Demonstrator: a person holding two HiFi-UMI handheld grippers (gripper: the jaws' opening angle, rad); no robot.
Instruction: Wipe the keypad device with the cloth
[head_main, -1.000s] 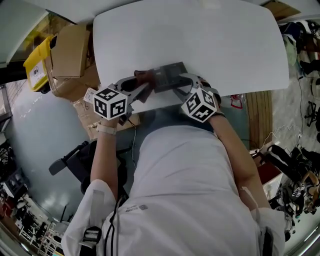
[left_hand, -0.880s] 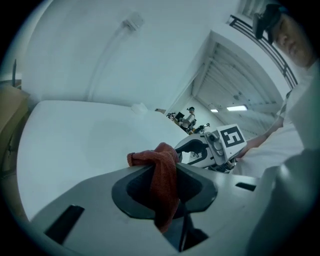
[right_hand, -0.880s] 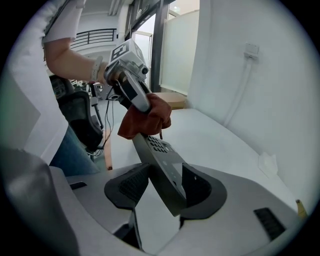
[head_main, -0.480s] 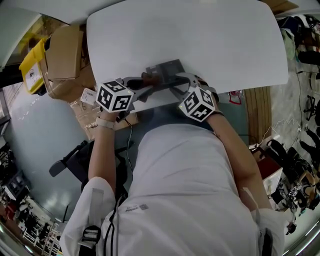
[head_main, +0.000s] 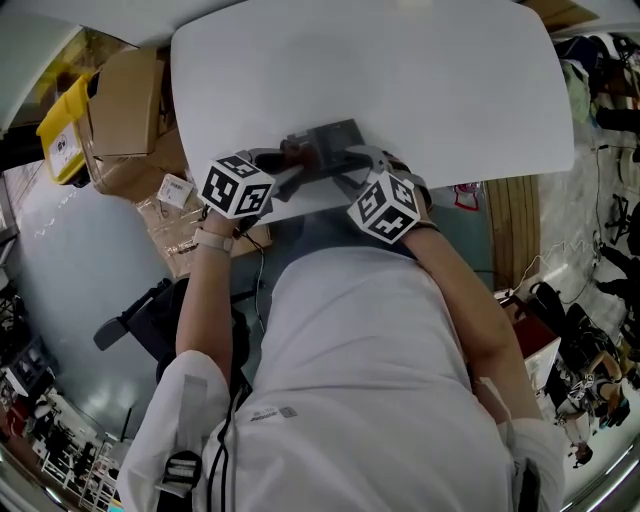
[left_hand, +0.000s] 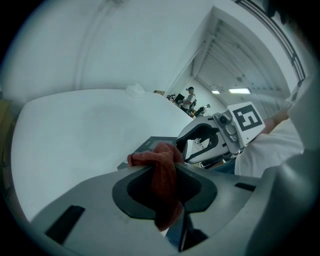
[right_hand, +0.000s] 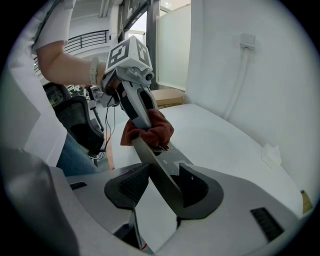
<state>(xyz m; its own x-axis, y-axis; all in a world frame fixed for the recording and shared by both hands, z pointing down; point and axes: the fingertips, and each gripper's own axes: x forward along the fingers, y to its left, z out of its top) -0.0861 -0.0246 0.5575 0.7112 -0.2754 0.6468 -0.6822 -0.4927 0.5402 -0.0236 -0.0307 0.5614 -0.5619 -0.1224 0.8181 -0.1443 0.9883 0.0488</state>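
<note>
The dark grey keypad device (head_main: 330, 138) sits over the near edge of the white table (head_main: 420, 90). My right gripper (head_main: 347, 163) is shut on its near end; in the right gripper view the device (right_hand: 162, 172) runs as a flat slab between the jaws of my right gripper (right_hand: 165, 187). A red cloth (head_main: 292, 154) rests on the device's left part, and my left gripper (head_main: 284, 170) is shut on it. In the left gripper view the cloth (left_hand: 162, 172) hangs bunched between the jaws of my left gripper (left_hand: 164, 187), with the device (left_hand: 144, 147) just behind.
Cardboard boxes (head_main: 135, 100) and a yellow bin (head_main: 62, 125) stand on the floor left of the table. A black office chair (head_main: 140, 320) is at my left side. A small white crumpled piece (right_hand: 272, 155) lies far out on the table.
Both grippers have kept their hold at the device. The left gripper with the cloth has shifted slightly right along the device; the right gripper has edged left.
</note>
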